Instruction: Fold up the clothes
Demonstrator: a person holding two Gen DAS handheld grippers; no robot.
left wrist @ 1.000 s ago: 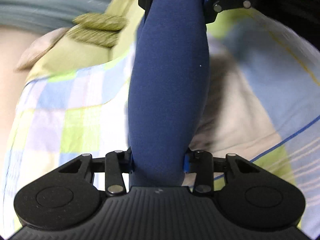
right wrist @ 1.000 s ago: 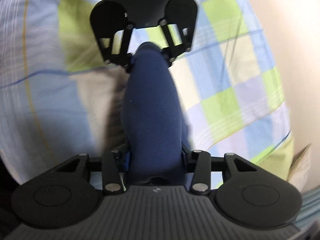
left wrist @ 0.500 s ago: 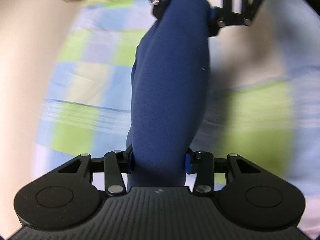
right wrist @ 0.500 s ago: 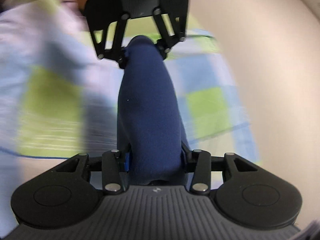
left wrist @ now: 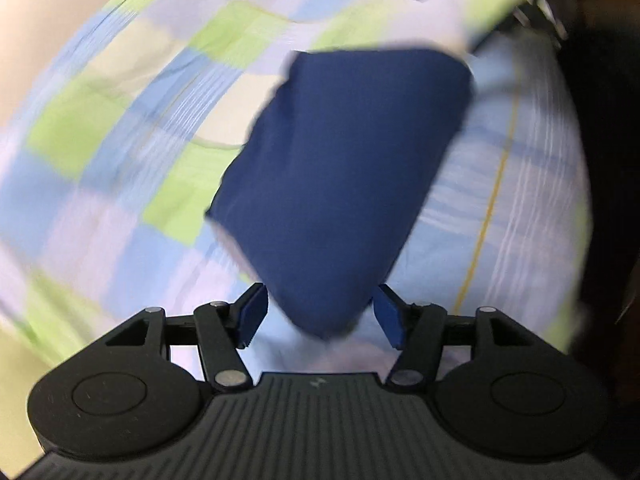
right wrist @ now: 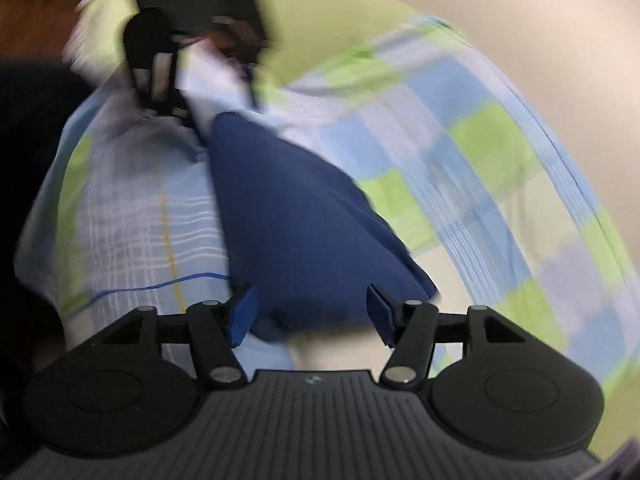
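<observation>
Navy cloth, a folded garment [left wrist: 344, 184], lies on the checked bedsheet [left wrist: 132, 128] of green, blue and pale squares, reaching from one claw toward the other. In the left wrist view its near end sits between the blue pads [left wrist: 252, 314] of the left claw [left wrist: 320, 314], whose jaws have just been opening; they stand spread, and the pads look clear of the fabric. The right claw [right wrist: 310, 312] shows the same: jaws just opened, spread, the garment's [right wrist: 288, 220] other end lying between the pads [right wrist: 242, 314] but not pinched. Both pictures are smeared by motion, so a light brush of pad against cloth cannot be ruled out.

By my reading this is the release step: the piece has been folded down to a compact shape and is being set on the bed. How many folds it holds cannot be told.

The next move calls for drawing both claws back along their own lines without snagging the ends, so the fold does not spring open. Then either smooth the bundle flat or reach for another garment; none is clearly seen here.
</observation>
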